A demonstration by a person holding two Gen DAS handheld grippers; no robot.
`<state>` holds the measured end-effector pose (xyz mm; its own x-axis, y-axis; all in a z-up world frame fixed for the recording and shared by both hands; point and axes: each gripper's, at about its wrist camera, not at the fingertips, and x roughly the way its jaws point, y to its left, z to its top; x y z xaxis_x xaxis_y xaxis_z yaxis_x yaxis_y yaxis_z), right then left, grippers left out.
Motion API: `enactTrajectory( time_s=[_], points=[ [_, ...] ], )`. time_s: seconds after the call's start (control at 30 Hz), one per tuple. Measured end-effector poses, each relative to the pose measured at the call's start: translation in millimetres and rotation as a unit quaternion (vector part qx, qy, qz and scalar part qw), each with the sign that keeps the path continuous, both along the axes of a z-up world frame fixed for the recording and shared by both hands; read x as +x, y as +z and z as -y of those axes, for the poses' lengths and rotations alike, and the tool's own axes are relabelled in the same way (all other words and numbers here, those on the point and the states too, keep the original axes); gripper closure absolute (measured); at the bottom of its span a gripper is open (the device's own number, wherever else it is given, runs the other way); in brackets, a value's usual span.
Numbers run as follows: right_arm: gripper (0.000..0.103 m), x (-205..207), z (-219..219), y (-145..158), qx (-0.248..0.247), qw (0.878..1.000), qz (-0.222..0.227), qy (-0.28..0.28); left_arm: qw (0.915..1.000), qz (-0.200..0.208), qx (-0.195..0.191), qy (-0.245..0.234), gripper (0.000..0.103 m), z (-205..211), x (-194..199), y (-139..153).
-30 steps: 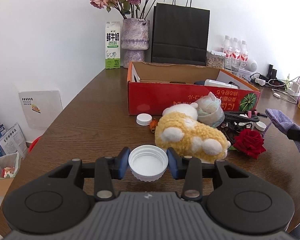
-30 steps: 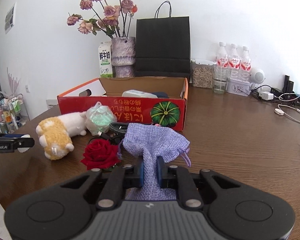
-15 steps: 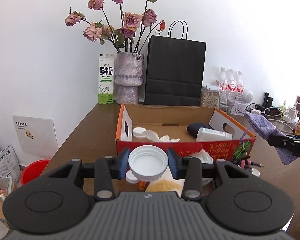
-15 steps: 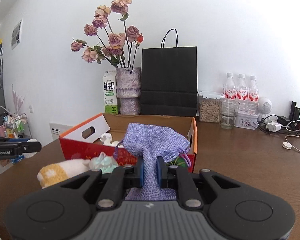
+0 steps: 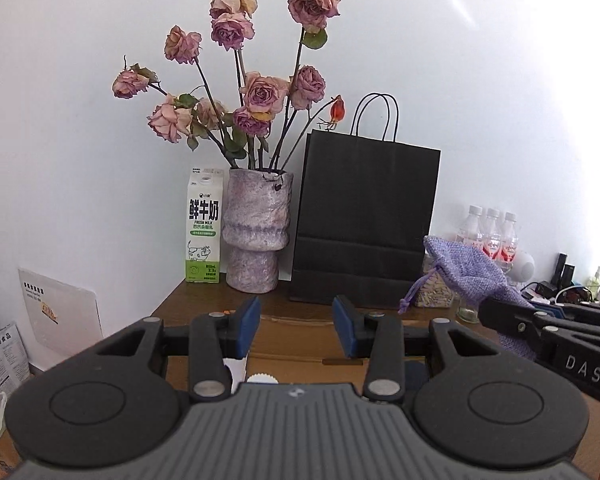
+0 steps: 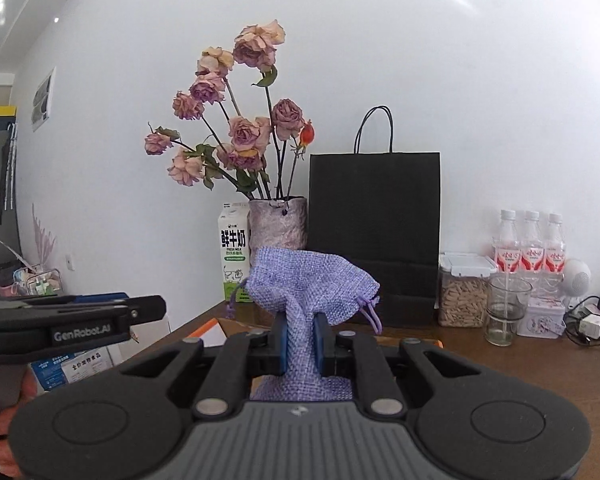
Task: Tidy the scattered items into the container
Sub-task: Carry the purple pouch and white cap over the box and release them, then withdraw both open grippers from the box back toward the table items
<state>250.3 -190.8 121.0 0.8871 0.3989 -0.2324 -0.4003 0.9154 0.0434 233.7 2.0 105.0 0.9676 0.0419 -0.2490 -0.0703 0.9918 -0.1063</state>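
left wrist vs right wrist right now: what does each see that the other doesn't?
Left wrist only: the left gripper open and empty, a white cap just below it, and box cardboard.

Right wrist only: the right gripper shut on the purple pouch, an empty glass, and the orange box edge.

Both: pouch, flower vase, milk carton, black bag, water bottles.

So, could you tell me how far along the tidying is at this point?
Done: the left gripper is open with nothing between its fingers, and a white cap shows just below it. In hand: the right gripper is shut on the purple pouch. Left: releasing the pouch; anything on the table is out of view.
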Motion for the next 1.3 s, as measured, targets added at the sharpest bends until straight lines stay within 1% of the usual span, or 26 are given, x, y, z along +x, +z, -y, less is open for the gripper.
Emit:
enactTrajectory(
  time_s=[0.1, 0.17, 0.3, 0.37, 0.47, 0.57, 0.8, 0.87, 0.9, 0.93, 0.97, 1.0, 1.03, 1.07, 1.1, 1.2, 1.3],
  points=[
    [0.091, 25, -12, 4, -0.004, 1.000, 0.000, -0.001, 0.9999, -0.005, -0.001, 0.014, 0.062, -1, 25, 1],
    [0.091, 42, -15, 1, -0.004, 1.000, -0.008, -0.005, 0.9996, -0.019, -0.002, 0.019, 0.064, -2, 44, -4],
    [0.091, 71, -10, -17, -0.003, 0.999, -0.035, -0.012, 0.9986, -0.049, 0.009, 0.018, 0.066, -3, 71, -24],
    [0.091, 83, -6, -28, -0.008, 0.998, -0.055, -0.015, 0.9975, -0.069, 0.004, 0.014, 0.067, -7, 80, -33],
    [0.091, 98, 1, -41, -0.007, 0.997, -0.078, -0.026, 0.9961, -0.087, 0.009, 0.016, 0.068, -11, 87, -42],
    [0.091, 106, 5, -50, -0.013, 0.995, -0.096, -0.034, 0.9949, -0.099, 0.004, 0.018, 0.068, -17, 90, -48],
    [0.089, 111, 3, -59, -0.025, 0.992, -0.116, -0.033, 0.9934, -0.113, 0.002, 0.020, 0.069, -24, 93, -52],
    [0.082, 111, 3, -60, -0.029, 0.992, -0.122, -0.030, 0.9931, -0.115, 0.005, 0.020, 0.068, -24, 93, -52],
    [0.071, 111, 1, -59, -0.032, 0.991, -0.127, -0.030, 0.9930, -0.116, 0.009, 0.020, 0.062, -23, 93, -51],
    [0.049, 111, 0, -59, -0.038, 0.990, -0.131, -0.029, 0.9930, -0.116, 0.012, 0.018, 0.057, -21, 92, -50],
    [0.035, 112, -1, -59, -0.044, 0.990, -0.134, -0.029, 0.9933, -0.113, 0.016, 0.019, 0.048, -19, 91, -49],
    [0.016, 111, -2, -59, -0.047, 0.990, -0.132, -0.032, 0.9935, -0.110, 0.022, 0.020, 0.037, -17, 90, -48],
    [0.012, 109, -3, -57, -0.049, 0.990, -0.126, -0.035, 0.9937, -0.107, 0.026, 0.022, 0.030, -16, 89, -47],
    [0.012, 108, -3, -56, -0.051, 0.990, -0.125, -0.037, 0.9937, -0.105, 0.030, 0.025, 0.018, -14, 88, -46],
    [0.011, 108, -4, -56, -0.055, 0.990, -0.128, -0.039, 0.9938, -0.102, 0.035, 0.028, 0.013, -13, 88, -45],
    [0.006, 108, -3, -55, -0.057, 0.989, -0.132, -0.042, 0.9940, -0.097, 0.041, 0.029, 0.009, -10, 85, -43],
    [0.006, 108, -2, -53, -0.057, 0.989, -0.132, -0.045, 0.9942, -0.093, 0.043, 0.030, 0.007, -9, 83, -42]
  ],
)
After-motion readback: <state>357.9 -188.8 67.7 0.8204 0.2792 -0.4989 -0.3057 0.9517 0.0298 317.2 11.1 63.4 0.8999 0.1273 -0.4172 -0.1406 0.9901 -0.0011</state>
